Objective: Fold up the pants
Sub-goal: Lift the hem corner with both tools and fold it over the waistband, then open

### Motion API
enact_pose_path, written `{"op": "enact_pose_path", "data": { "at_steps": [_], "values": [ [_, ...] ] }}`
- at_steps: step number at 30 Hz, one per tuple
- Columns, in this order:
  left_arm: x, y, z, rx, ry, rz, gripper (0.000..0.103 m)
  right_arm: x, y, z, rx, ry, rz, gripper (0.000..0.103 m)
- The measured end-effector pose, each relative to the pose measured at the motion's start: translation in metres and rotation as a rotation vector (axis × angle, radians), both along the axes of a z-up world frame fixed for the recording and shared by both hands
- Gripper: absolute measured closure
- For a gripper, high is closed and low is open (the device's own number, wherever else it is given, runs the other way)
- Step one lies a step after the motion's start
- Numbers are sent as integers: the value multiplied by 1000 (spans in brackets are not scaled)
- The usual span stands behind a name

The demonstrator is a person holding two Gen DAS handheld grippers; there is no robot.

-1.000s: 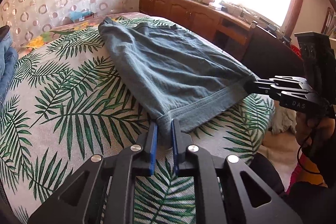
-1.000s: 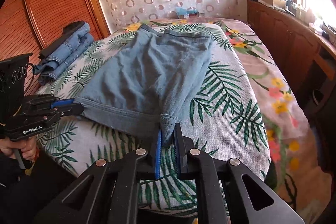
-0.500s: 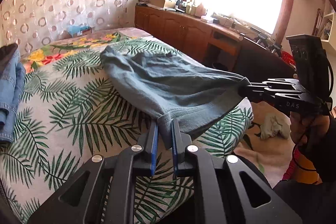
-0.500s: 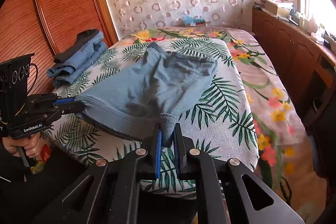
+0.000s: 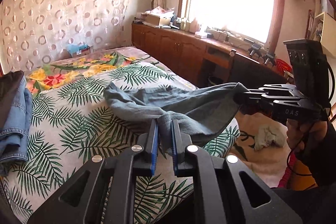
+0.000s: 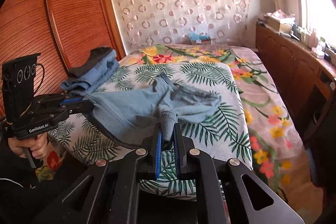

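A pair of grey-blue pants [image 5: 195, 104] hangs in the air by its near hem above the palm-leaf bed cover [image 5: 69, 119]. Its far end still drags bunched on the bed. My left gripper [image 5: 164, 125] is shut on one hem corner. My right gripper [image 6: 168, 127] is shut on the other corner. In the left wrist view the right gripper [image 5: 239, 96] pinches the cloth at the right. In the right wrist view the pants [image 6: 130, 104] stretch to the left gripper [image 6: 88, 102], held by a hand.
Folded jeans [image 6: 98, 70] are stacked at the bed's left side by a wooden wardrobe [image 6: 42, 30]. A wooden sideboard [image 5: 178, 49] with clutter runs under the window. A tissue box [image 6: 199, 37] sits at the bed's head. A crumpled cloth [image 5: 268, 135] lies on the floor.
Both grippers have risen with the hem corners. The pants have lifted off the bed at the near end and slid toward me, bunching at the far end.
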State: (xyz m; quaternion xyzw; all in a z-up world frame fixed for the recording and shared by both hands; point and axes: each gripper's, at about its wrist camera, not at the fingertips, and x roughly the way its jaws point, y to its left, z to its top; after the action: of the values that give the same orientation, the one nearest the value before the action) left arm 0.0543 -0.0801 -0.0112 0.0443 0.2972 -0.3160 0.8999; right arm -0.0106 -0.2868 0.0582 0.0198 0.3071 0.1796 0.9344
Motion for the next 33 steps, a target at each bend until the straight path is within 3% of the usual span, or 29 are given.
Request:
{"op": "enact_pose_path", "data": {
  "at_steps": [6, 12, 23, 33],
  "values": [
    [-2, 1, 8, -1, -26, 3, 91, -3, -5, 0, 1, -27, 7, 93],
    [10, 3, -6, -4, 14, 8, 91, 5, -10, -14, 9, -3, -7, 93],
    [61, -1, -28, 28, 64, 42, 91, 50, -3, -24, 16, 42, -27, 93],
    [90, -2, -25, 25, 83, 57, 91, 87, 2, -28, 23, 63, -48, 93]
  ]
}}
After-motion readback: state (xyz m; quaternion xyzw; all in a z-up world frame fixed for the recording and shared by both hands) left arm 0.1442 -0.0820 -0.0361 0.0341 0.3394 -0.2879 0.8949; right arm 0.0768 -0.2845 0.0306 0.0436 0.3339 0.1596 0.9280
